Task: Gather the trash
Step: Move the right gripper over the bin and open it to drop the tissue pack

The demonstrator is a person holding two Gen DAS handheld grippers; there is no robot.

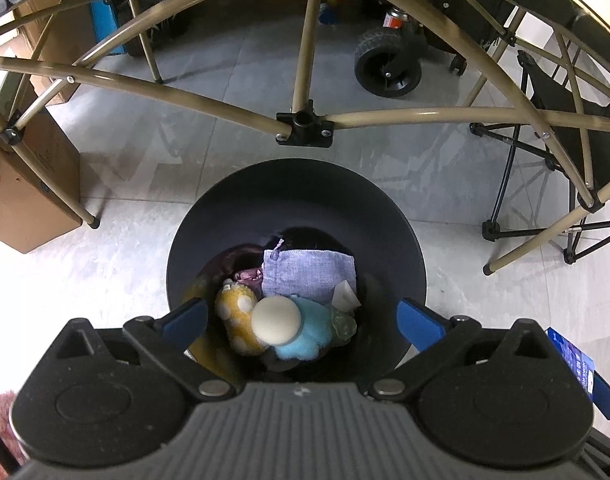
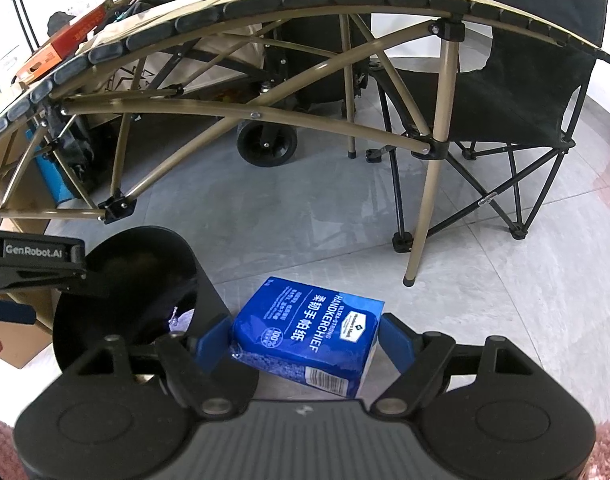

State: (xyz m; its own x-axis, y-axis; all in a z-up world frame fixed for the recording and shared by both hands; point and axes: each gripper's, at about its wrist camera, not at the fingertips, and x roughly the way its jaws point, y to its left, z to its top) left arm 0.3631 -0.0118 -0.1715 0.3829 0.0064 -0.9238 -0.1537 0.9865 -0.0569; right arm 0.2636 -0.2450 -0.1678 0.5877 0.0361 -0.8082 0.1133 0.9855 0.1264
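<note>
A black round trash bin (image 1: 297, 200) stands on the floor under my left gripper (image 1: 301, 320), which is open and empty above its mouth. Inside lie a lilac cloth pouch (image 1: 305, 276), a yellow spotted plush (image 1: 237, 316), a cream ball (image 1: 276, 318) and a light blue plush (image 1: 305, 332). My right gripper (image 2: 305, 340) is shut on a blue handkerchief tissue pack (image 2: 309, 328) and holds it above the floor, just right of the bin (image 2: 145, 272). The pack's edge also shows in the left wrist view (image 1: 573, 356). The left gripper's body (image 2: 33, 260) shows at the left.
A folding table with tan metal legs (image 2: 437, 160) arches over the scene. A black folding chair (image 2: 525, 92) stands at the right, a cart wheel (image 1: 387, 64) behind, cardboard boxes (image 1: 29, 184) at the left. A pink rug (image 2: 609, 448) lies at the near edge.
</note>
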